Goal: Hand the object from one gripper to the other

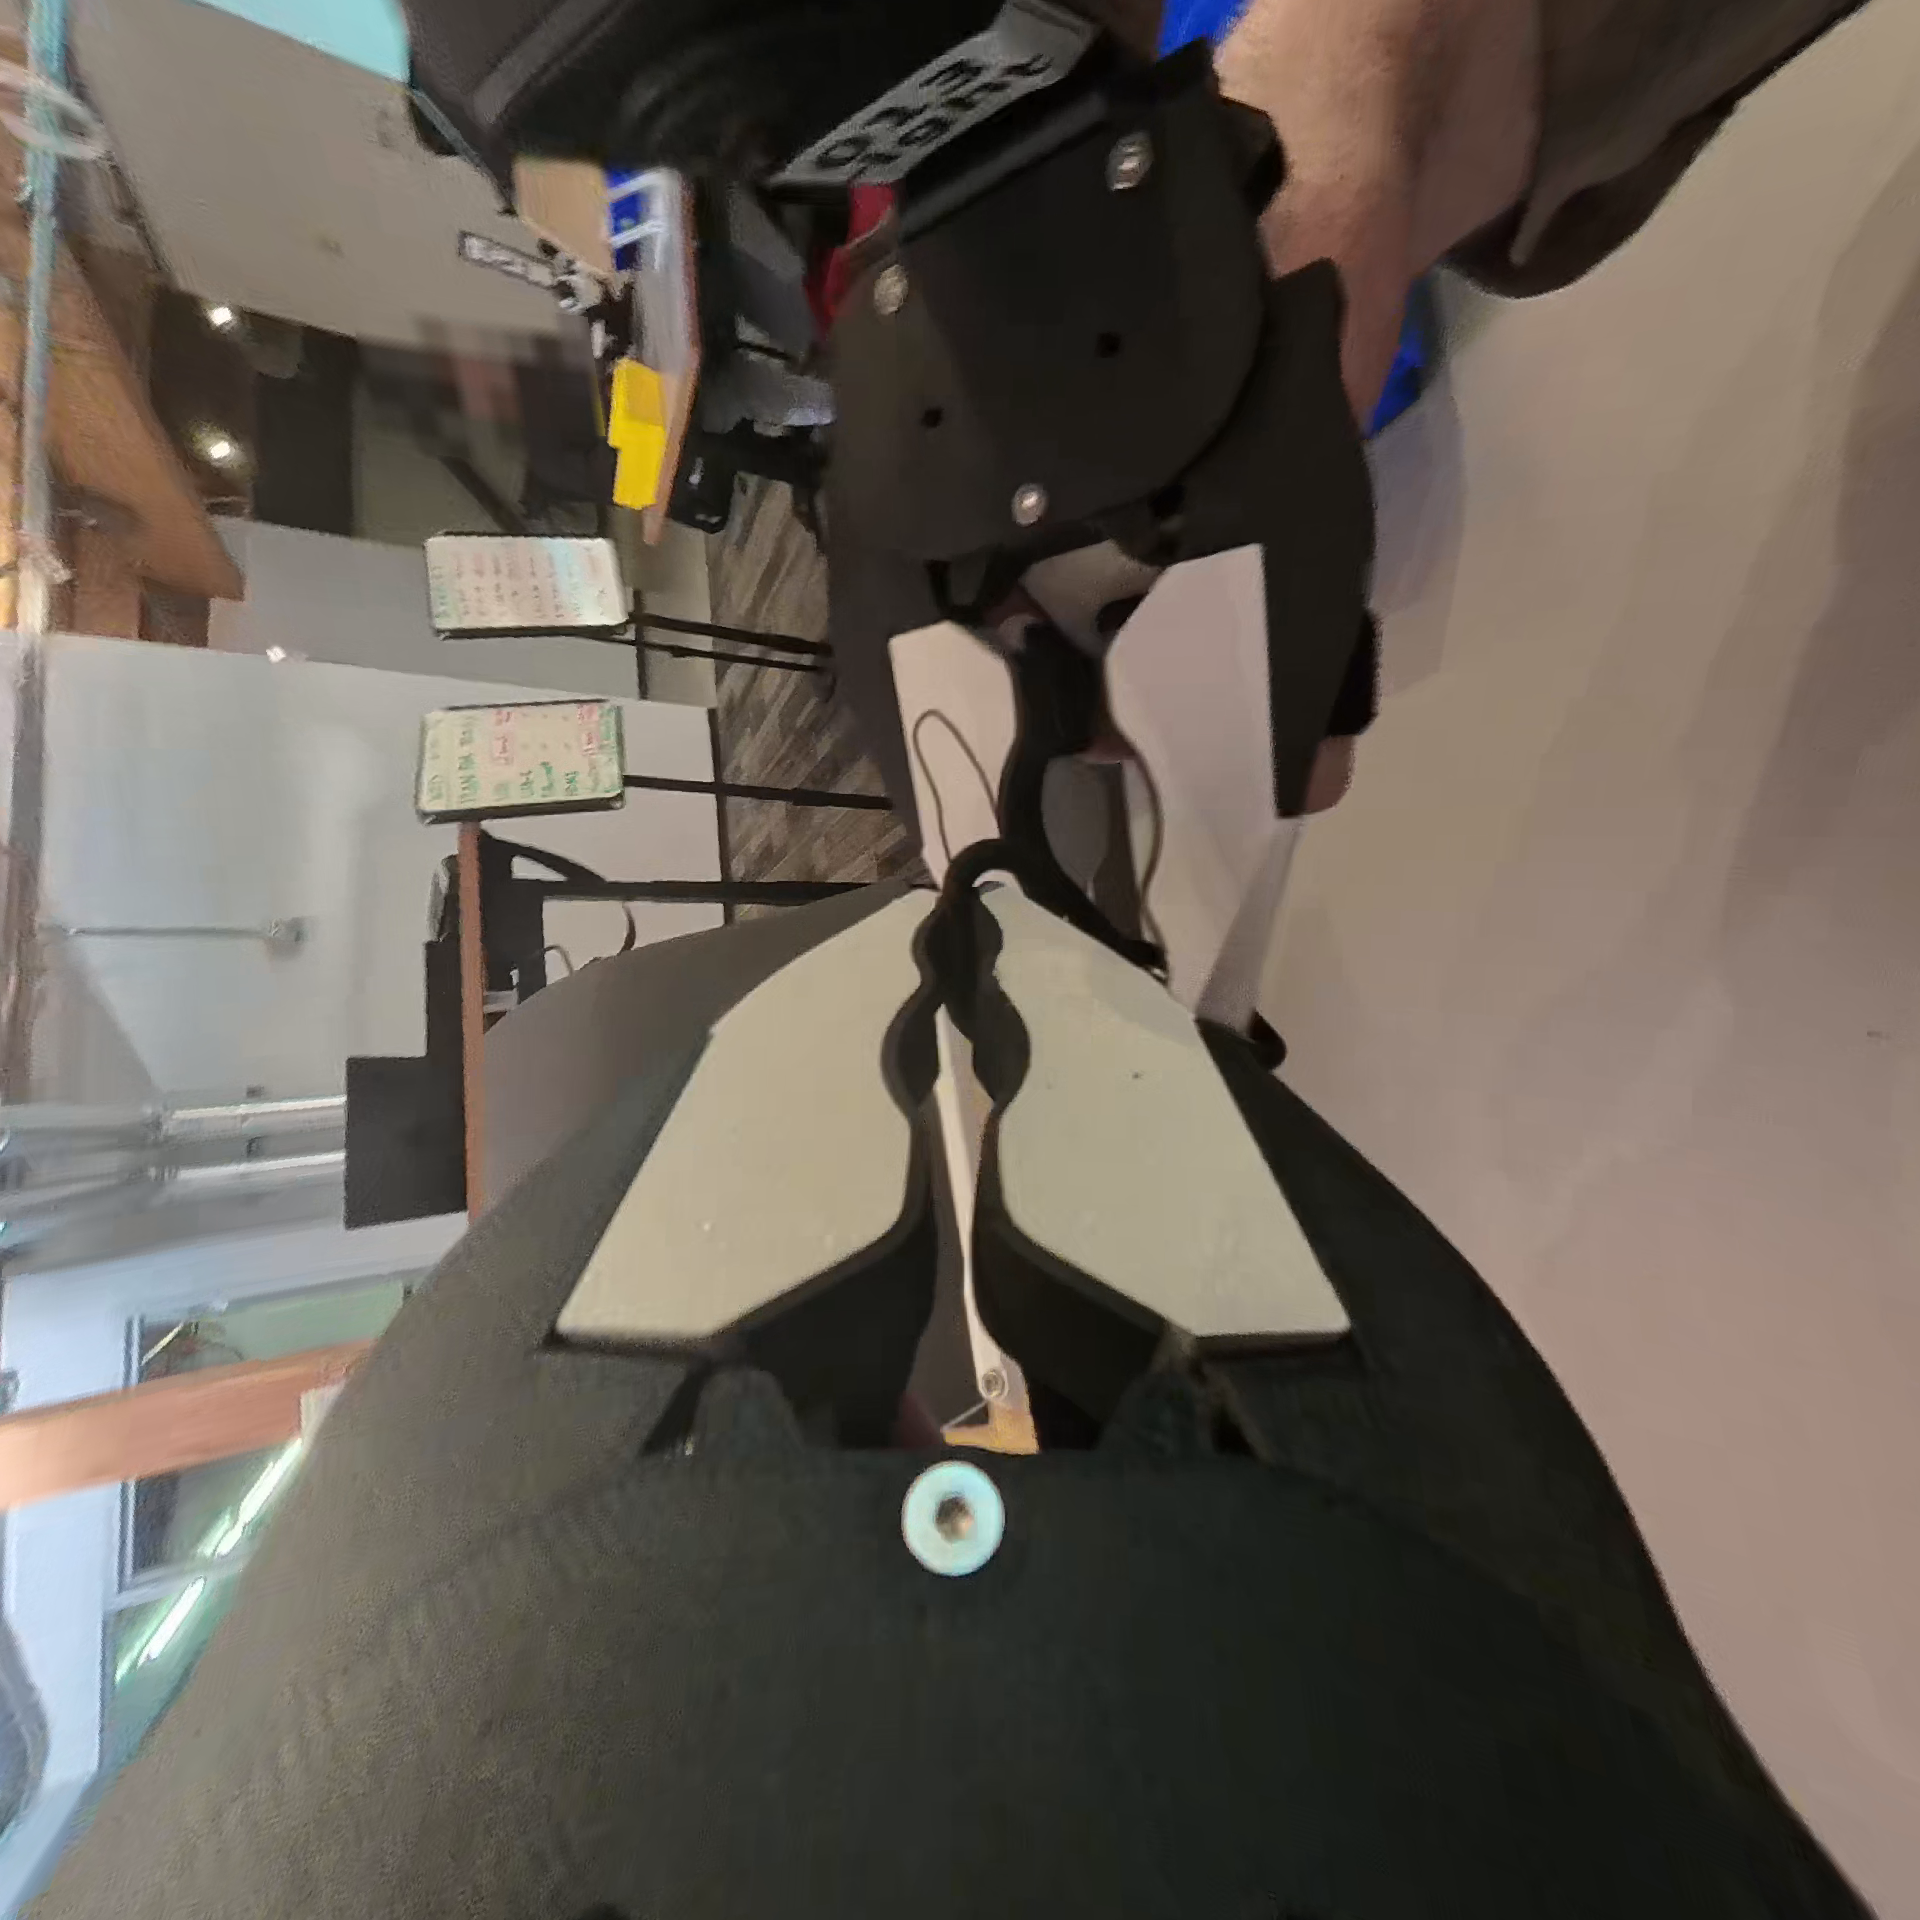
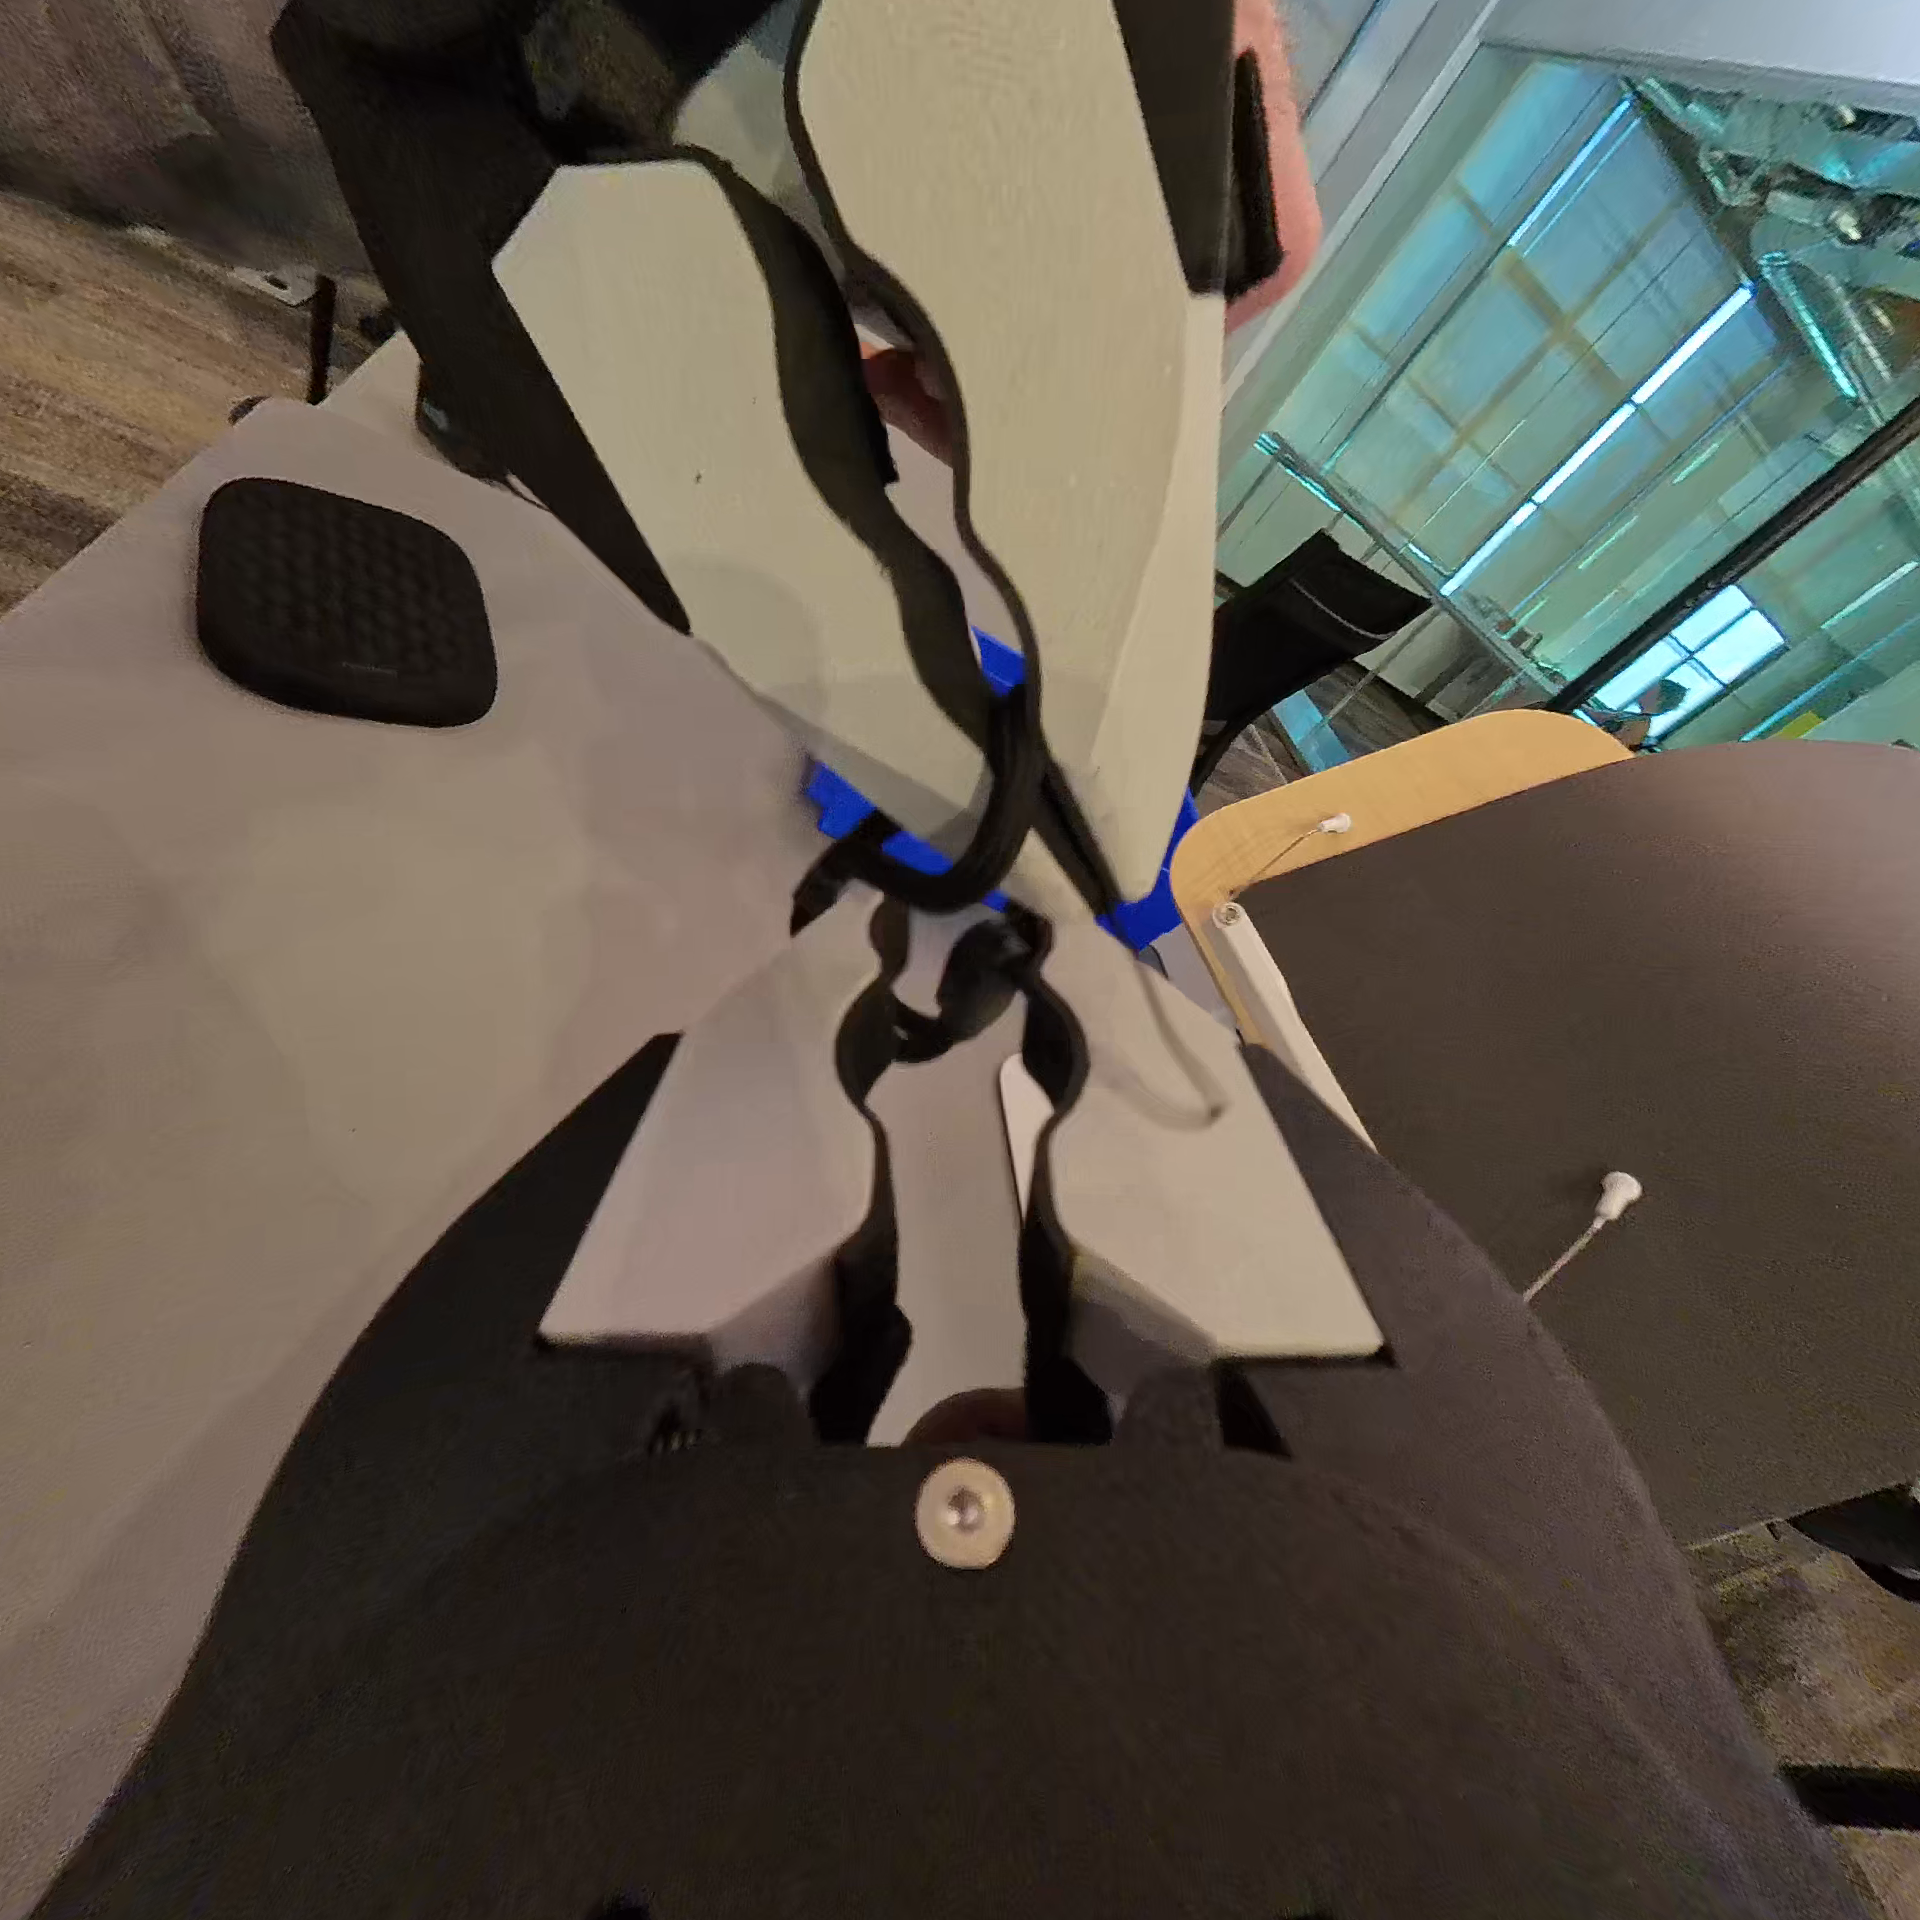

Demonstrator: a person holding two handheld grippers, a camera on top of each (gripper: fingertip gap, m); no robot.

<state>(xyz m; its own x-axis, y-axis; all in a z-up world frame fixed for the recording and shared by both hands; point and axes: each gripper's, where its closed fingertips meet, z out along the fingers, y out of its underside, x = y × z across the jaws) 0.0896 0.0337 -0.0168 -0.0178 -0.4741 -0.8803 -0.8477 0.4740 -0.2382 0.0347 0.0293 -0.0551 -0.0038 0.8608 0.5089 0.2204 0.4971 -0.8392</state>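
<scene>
A black bundled cable [image 1: 1039, 748] hangs in the air between the two grippers. My left gripper [image 1: 966, 899] is shut on one end of it, pinched at the fingertips. In the right wrist view the left gripper [image 2: 1039, 883] comes in from the top, closed on the cable's [image 2: 992, 821] loop. My right gripper [image 2: 961, 935] is open, with the cable's other end between its fingers near the tips. In the left wrist view the right gripper [image 1: 1112, 821] faces mine with its fingers apart around the cable, held by a hand [image 1: 1351, 156].
Both grippers are above a white table [image 2: 260, 935]. A black textured pad [image 2: 343, 603] and a blue bin [image 2: 1143, 920] lie on it. A wooden-edged dark panel [image 2: 1610, 1039] stands at the right. Whiteboards on stands [image 1: 520, 758] are far off. There is about 6 cm between the tips of the two grippers.
</scene>
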